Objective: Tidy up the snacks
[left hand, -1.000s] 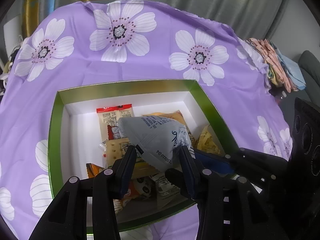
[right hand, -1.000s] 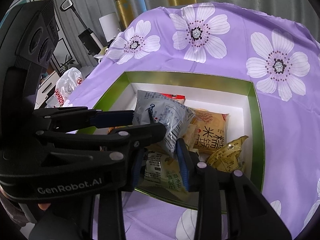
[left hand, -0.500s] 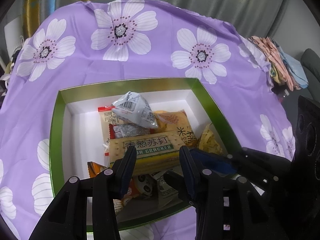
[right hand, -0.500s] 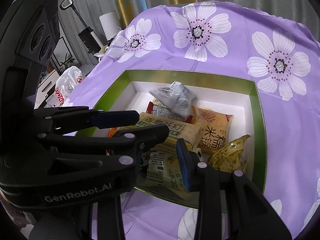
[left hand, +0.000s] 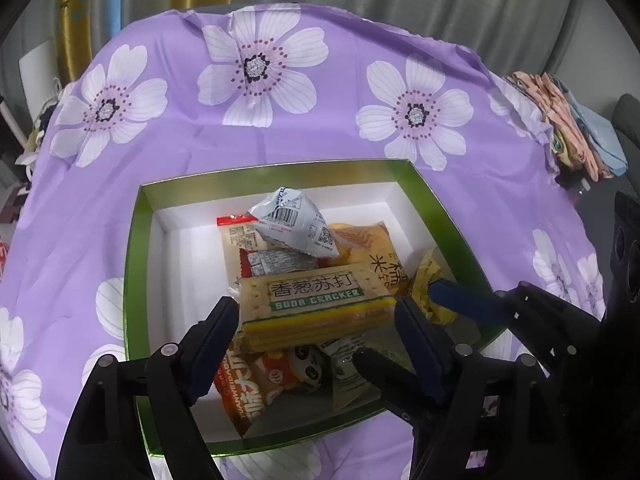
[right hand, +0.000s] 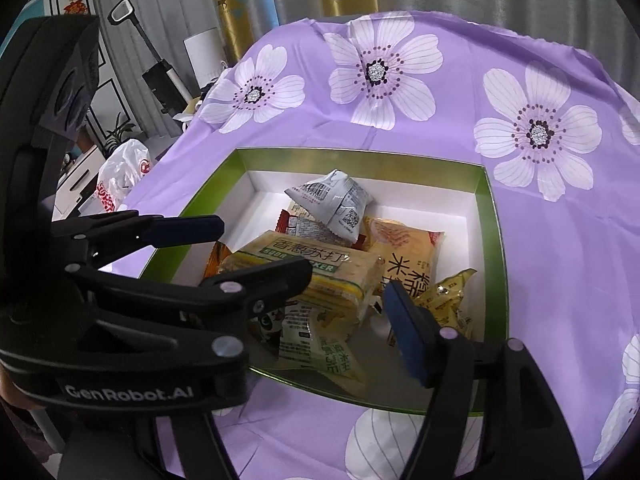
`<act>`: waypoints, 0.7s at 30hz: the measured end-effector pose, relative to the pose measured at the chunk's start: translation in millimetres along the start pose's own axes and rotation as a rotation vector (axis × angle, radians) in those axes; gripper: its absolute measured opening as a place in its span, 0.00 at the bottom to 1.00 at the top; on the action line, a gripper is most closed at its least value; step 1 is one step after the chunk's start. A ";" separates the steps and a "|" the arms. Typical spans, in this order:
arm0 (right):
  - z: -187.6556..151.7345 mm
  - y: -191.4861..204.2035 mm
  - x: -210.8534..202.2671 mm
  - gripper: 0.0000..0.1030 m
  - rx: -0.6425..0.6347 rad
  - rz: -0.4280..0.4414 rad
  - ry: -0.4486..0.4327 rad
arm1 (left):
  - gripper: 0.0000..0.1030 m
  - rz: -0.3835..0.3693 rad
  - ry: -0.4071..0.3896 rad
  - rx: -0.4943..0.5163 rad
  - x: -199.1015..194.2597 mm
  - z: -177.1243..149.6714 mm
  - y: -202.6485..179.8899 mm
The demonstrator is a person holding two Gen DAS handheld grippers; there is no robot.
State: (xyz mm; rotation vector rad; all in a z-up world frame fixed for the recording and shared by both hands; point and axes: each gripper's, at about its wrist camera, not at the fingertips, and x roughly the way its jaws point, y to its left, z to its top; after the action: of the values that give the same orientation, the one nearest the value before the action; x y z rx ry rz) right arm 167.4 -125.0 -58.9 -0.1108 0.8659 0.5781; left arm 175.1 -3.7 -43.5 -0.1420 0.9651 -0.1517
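Snacks lie heaped in one green-rimmed box [left hand: 136,264] on the purple flowered bench [left hand: 320,128]; grey pyramid pouch [left hand: 294,222] on top. Left tool [left hand: 316,318] and right tool [right hand: 344,284] both opening, nothing gripped. Only right view shows a white plastic bag [right hand: 122,174]; only left shows folded cloths [left hand: 568,120].

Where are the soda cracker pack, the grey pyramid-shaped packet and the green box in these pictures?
Soda cracker pack [left hand: 318,294]: left wrist view, on its printed green label.
Grey pyramid-shaped packet [right hand: 340,204]: right wrist view, on its front face beside the barcode.
Green box [left hand: 134,264]: left wrist view, on its left green wall.
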 end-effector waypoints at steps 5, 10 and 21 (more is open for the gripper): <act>0.6 -0.4 -0.8 0.68 -0.003 -0.016 0.003 | 0.85 0.014 -0.008 0.005 -1.7 -0.5 -1.2; 0.5 -1.2 -3.6 0.76 0.000 -0.032 -0.004 | 0.93 0.025 -0.021 0.013 -5.4 -1.9 -2.8; 0.1 -2.2 -14.5 0.90 0.008 -0.097 -0.023 | 0.95 0.049 -0.057 0.015 -20.1 -1.2 -4.0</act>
State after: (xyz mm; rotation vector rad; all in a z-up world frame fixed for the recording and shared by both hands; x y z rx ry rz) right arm 161.3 -133.1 -48.4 -0.1382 0.8355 0.4844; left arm 162.6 -3.8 -27.2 -0.1085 0.9093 -0.1089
